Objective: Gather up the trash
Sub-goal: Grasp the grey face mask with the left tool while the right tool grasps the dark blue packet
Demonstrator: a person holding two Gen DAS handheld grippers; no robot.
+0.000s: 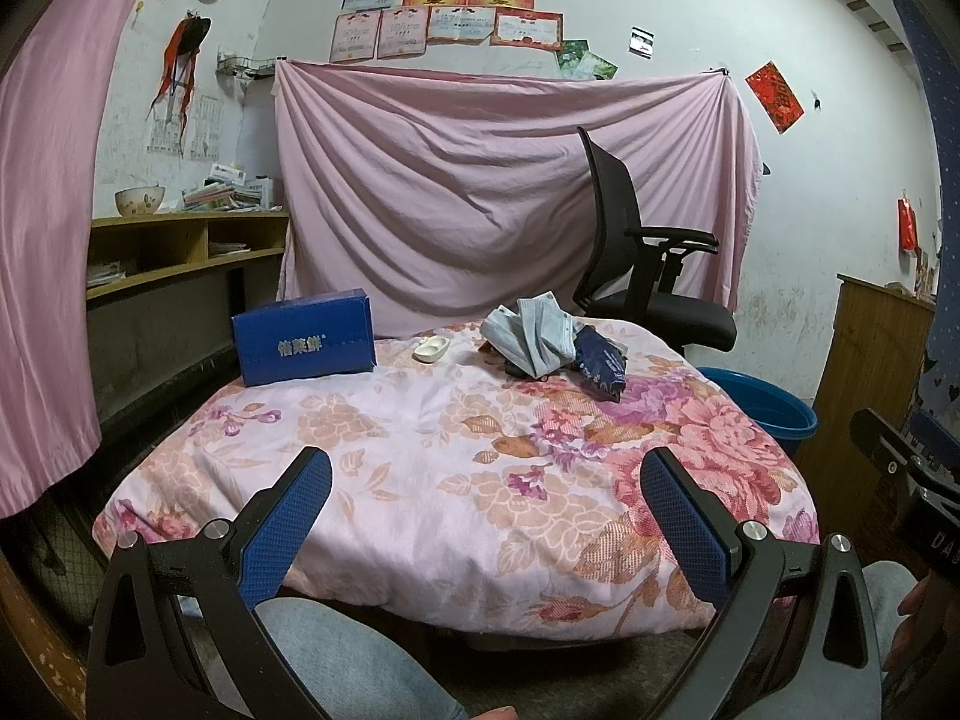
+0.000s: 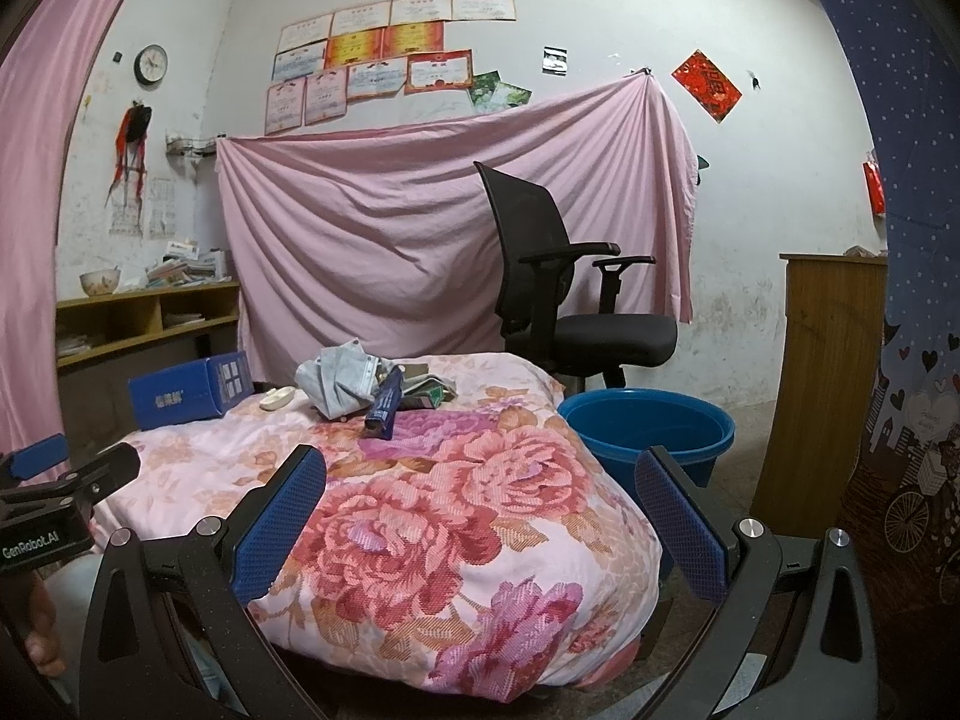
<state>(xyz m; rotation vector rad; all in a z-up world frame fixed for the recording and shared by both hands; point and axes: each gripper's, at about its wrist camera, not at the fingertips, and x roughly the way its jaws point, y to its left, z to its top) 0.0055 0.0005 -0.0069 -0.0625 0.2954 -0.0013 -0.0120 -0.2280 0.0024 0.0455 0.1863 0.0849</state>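
Note:
A floral cloth covers the table (image 1: 432,468). At its far side lie crumpled pale blue face masks (image 1: 531,333), a dark blue wrapper (image 1: 600,363), a small white piece (image 1: 431,349) and a blue box (image 1: 303,339). They also show in the right wrist view: masks (image 2: 336,381), dark blue wrapper (image 2: 384,402), a greenish wrapper (image 2: 429,396), white piece (image 2: 276,399), blue box (image 2: 189,393). My left gripper (image 1: 486,468) is open and empty at the table's near edge. My right gripper (image 2: 480,468) is open and empty, near the table's right side.
A blue plastic basin (image 2: 648,429) stands on the floor right of the table, also in the left wrist view (image 1: 765,405). A black office chair (image 2: 564,294) stands behind it. A wooden cabinet (image 2: 828,372) is at right, shelves (image 1: 180,246) at left. Pink sheet (image 1: 498,192) hangs behind.

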